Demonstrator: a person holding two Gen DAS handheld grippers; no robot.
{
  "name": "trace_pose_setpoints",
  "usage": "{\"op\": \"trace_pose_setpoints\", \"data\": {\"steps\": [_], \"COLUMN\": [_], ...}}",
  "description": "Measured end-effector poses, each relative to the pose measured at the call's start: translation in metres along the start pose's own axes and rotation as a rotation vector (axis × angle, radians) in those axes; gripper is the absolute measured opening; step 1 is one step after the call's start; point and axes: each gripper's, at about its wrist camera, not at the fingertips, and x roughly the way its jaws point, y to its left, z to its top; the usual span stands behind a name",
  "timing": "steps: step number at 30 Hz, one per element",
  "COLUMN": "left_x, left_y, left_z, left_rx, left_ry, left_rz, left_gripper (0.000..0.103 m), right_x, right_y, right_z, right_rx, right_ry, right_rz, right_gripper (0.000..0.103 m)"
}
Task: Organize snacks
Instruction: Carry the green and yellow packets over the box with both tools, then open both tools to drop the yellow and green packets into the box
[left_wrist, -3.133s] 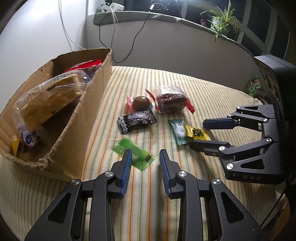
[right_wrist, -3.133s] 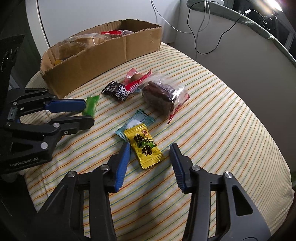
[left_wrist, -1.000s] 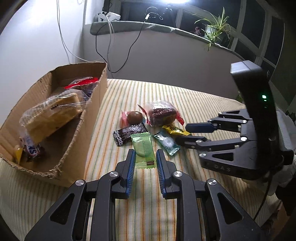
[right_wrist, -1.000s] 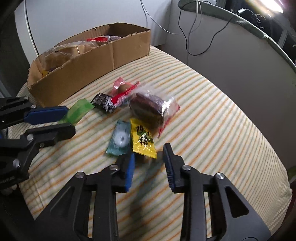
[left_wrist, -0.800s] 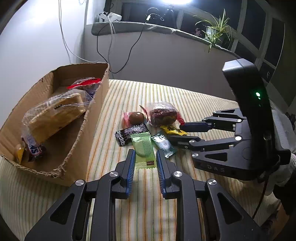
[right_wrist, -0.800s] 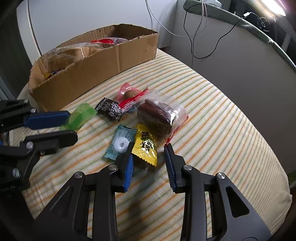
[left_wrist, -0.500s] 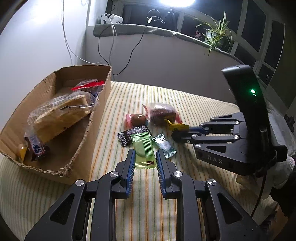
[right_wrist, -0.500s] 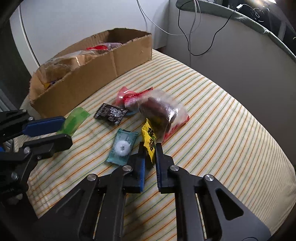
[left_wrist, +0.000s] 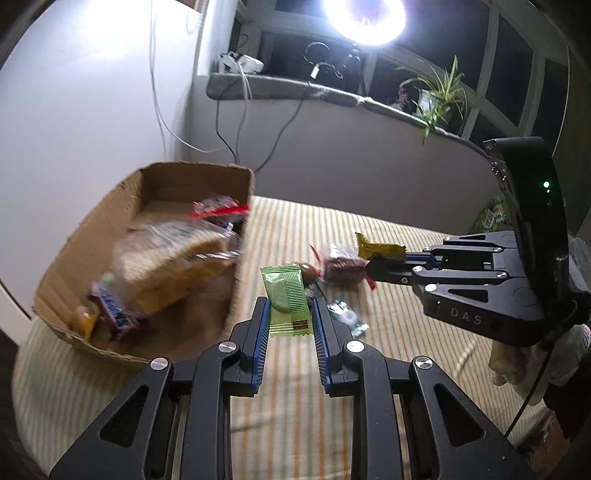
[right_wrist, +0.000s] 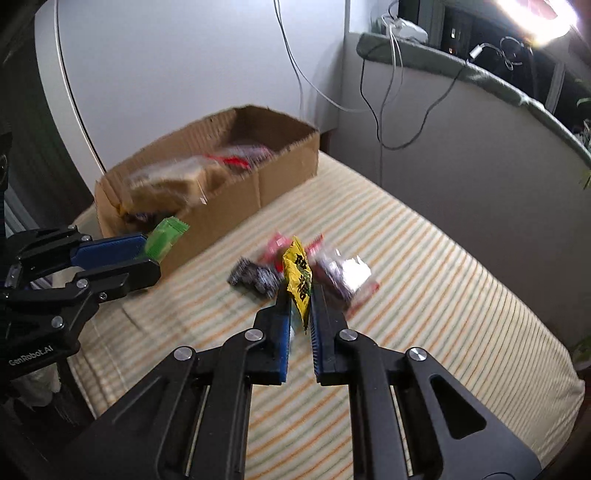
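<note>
My left gripper (left_wrist: 288, 306) is shut on a green candy packet (left_wrist: 286, 297) and holds it lifted above the striped cloth, just right of the cardboard box (left_wrist: 147, 184). In the right wrist view the same packet (right_wrist: 164, 236) shows by the box's near wall (right_wrist: 236, 199). My right gripper (right_wrist: 298, 291) is shut on a yellow candy packet (right_wrist: 299, 280), raised above the loose snacks; it also shows in the left wrist view (left_wrist: 380, 251). The box holds a wrapped bread (left_wrist: 166, 262) and several other snacks.
On the striped cloth (right_wrist: 424, 295) lie a dark cake in clear wrap (left_wrist: 341, 269), a black packet (right_wrist: 255, 278), a red-wrapped sweet (right_wrist: 277, 245) and a teal candy (left_wrist: 347, 319). Cables (left_wrist: 229, 144) hang on the back wall. A potted plant (left_wrist: 439, 96) stands on the ledge.
Both grippers have lifted their packets off the cloth. The left one has swung left toward the box with the green packet; the right one has risen with the yellow packet.
</note>
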Motion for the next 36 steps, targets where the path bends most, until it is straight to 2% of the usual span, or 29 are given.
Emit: {"op": "trace_pose_setpoints", "data": {"steps": [10,17,27,36], "left_x": [-0.023,-0.032,-0.024,-0.016], "left_y": [0.046,0.08,0.105,0.112], "left_z": [0.009,0.015,0.03,0.034], "left_rx": [-0.042,-0.074,-0.079,-0.088], "left_ry": [-0.049,-0.064,-0.076,-0.078], "left_rz": [0.075,0.131,0.148,0.146], "left_gripper": [0.022,0.022,0.022,0.022], "right_x": [0.0,0.016,0.056,0.079], "right_y": [0.033,0.057,0.08,0.084], "right_z": [0.05,0.086,0.128,0.138], "right_rx": [-0.033,-0.046,-0.066,-0.066], "right_ry": [-0.065,-0.076,-0.052,-0.026], "right_rz": [0.05,0.095,0.099,0.109], "right_gripper": [0.01,0.01,0.01,0.01]}}
